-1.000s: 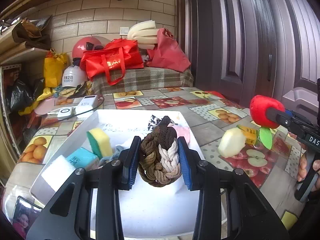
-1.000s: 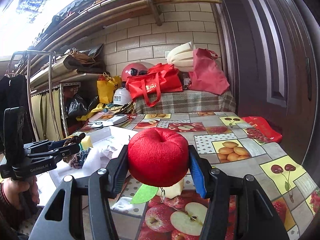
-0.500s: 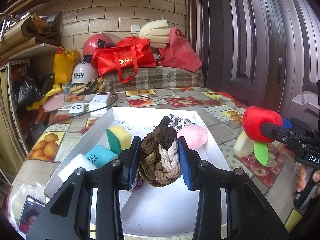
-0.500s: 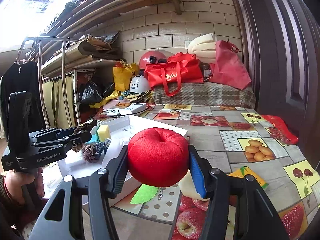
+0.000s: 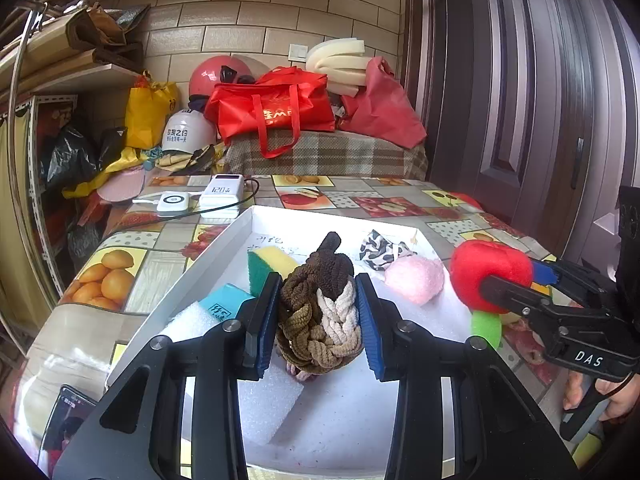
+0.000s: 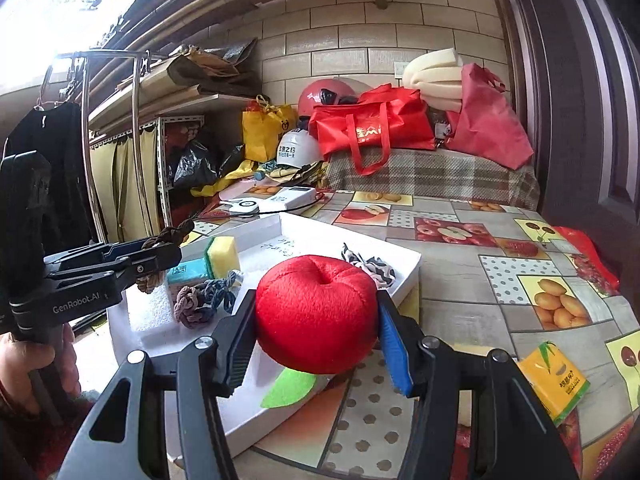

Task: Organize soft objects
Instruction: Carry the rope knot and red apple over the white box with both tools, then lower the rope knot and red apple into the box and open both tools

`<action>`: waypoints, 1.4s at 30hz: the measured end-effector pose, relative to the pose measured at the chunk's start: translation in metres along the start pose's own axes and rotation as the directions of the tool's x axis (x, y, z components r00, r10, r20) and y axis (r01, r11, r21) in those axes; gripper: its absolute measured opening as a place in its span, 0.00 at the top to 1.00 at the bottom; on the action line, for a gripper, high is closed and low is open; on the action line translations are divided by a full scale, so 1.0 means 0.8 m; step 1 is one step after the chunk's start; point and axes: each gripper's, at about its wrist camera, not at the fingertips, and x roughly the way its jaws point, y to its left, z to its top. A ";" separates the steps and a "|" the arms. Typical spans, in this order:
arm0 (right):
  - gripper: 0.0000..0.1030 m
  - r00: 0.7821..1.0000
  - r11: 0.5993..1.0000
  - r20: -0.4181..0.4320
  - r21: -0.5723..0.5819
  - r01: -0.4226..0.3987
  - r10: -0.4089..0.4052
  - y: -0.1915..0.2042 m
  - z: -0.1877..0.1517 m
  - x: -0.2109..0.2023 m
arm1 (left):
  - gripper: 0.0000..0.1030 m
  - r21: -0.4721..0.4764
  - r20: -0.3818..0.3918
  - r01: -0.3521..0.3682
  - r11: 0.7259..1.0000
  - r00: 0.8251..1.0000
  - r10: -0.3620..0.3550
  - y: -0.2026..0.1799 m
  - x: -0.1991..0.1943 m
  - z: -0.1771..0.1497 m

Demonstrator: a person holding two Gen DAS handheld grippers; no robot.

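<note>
We are holding the braided rope (image 5: pixel 320 316) clamped in our left gripper (image 5: pixel 318 320) directly over the white tray (image 5: pixel 236 232), while our right gripper (image 6: pixel 316 320), squeezing the plush apple (image 6: pixel 316 312), is hovering at the tray's right edge.

Red tote bag (image 5: pixel 276 110), white helmet (image 5: pixel 183 135) — power bank (image 5: pixel 222 195), yellow packet (image 6: pixel 554 376)

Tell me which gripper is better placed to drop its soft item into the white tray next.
Left. The left gripper holds the brown and cream braided rope knot directly over the white tray; the right gripper's red plush apple sits at its edge.
</note>
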 end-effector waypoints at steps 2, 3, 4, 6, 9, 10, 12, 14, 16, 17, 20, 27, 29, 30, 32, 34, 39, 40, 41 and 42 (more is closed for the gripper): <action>0.45 1.000 1.000 -0.017 -0.023 -0.002 0.001 0.010 0.003 0.010 | 0.65 0.006 0.000 -0.001 1.000 1.000 0.001 -0.001 0.000 0.000; 0.45 1.000 1.000 -0.027 -0.024 -0.004 0.004 0.013 0.004 0.017 | 0.65 0.009 0.000 -0.001 1.000 1.000 0.001 -0.001 0.000 0.000; 0.45 0.999 1.000 -0.046 -0.019 -0.011 0.010 0.015 0.006 0.024 | 0.65 0.011 0.000 -0.002 1.000 1.000 0.002 -0.002 0.001 0.000; 0.45 0.995 0.999 -0.091 0.001 -0.050 0.050 0.018 0.008 0.038 | 0.65 0.013 -0.001 -0.002 1.000 1.000 0.002 -0.001 0.002 0.000; 0.45 0.987 0.992 -0.100 -0.010 -0.124 0.122 0.032 0.007 0.039 | 0.65 0.010 -0.003 -0.001 1.000 1.000 0.001 -0.002 0.002 0.000; 0.45 0.985 0.989 -0.101 -0.033 -0.145 0.141 0.039 0.006 0.037 | 0.65 0.008 -0.006 0.000 1.000 1.000 0.000 -0.001 0.003 0.000; 0.45 0.984 0.988 -0.107 -0.057 -0.146 0.140 0.046 0.004 0.038 | 0.65 0.004 -0.016 0.002 1.000 1.000 -0.002 -0.002 0.005 -0.001; 0.45 0.982 0.990 -0.133 -0.013 -0.138 0.135 0.035 0.005 0.047 | 0.65 -0.003 -0.027 0.002 1.000 1.000 -0.002 0.000 0.009 -0.001; 0.45 0.975 0.990 -0.175 0.053 -0.128 0.136 0.021 0.005 0.062 | 0.65 -0.010 -0.045 -0.002 1.000 0.999 0.002 0.001 0.014 0.000; 0.45 0.970 0.988 -0.198 0.088 -0.127 0.142 0.012 0.005 0.070 | 0.65 -0.010 -0.052 -0.004 1.000 0.999 0.004 0.001 0.016 0.000; 0.45 0.959 0.981 -0.236 0.155 -0.120 0.154 -0.002 0.005 0.087 | 0.65 0.001 -0.062 -0.022 1.000 0.998 0.022 0.000 0.026 0.003; 0.45 0.984 0.996 -0.162 0.067 -0.060 0.070 0.015 0.018 0.092 | 0.64 0.019 -0.079 -0.077 0.997 0.994 0.078 0.001 0.054 0.011; 0.45 0.987 0.998 -0.152 0.049 -0.048 0.055 0.019 0.020 0.094 | 0.64 0.004 -0.088 -0.080 0.997 0.993 0.080 0.006 0.056 0.011; 0.45 0.987 0.998 -0.151 0.043 -0.047 0.053 0.020 0.020 0.094 | 0.64 -0.004 -0.090 -0.081 0.997 0.993 0.080 0.008 0.056 0.011; 0.45 0.990 0.998 -0.133 0.036 -0.046 0.051 0.021 0.021 0.090 | 0.64 -0.016 -0.103 -0.091 0.996 0.991 0.089 0.011 0.060 0.011; 0.45 0.991 0.999 -0.125 0.028 -0.044 0.047 0.021 0.022 0.088 | 0.64 -0.025 -0.120 -0.103 0.994 0.988 0.099 0.014 0.064 0.011; 0.34 0.995 0.999 -0.095 -0.003 -0.041 0.041 0.027 0.024 0.083 | 0.57 -0.023 -0.106 -0.136 0.990 0.985 0.133 0.014 0.061 0.012; 0.22 0.995 0.999 -0.088 -0.010 -0.037 0.036 0.029 0.024 0.081 | 0.54 -0.018 -0.099 -0.153 0.988 0.984 0.150 0.013 0.059 0.012; 0.17 0.997 0.999 -0.077 -0.016 -0.031 0.029 0.031 0.025 0.079 | 0.45 -0.013 -0.088 -0.171 0.985 0.982 0.169 0.011 0.057 0.012; 0.17 0.998 0.999 -0.064 -0.022 -0.027 0.026 0.032 0.025 0.077 | 0.40 -0.013 -0.075 -0.188 0.982 0.980 0.186 0.011 0.054 0.012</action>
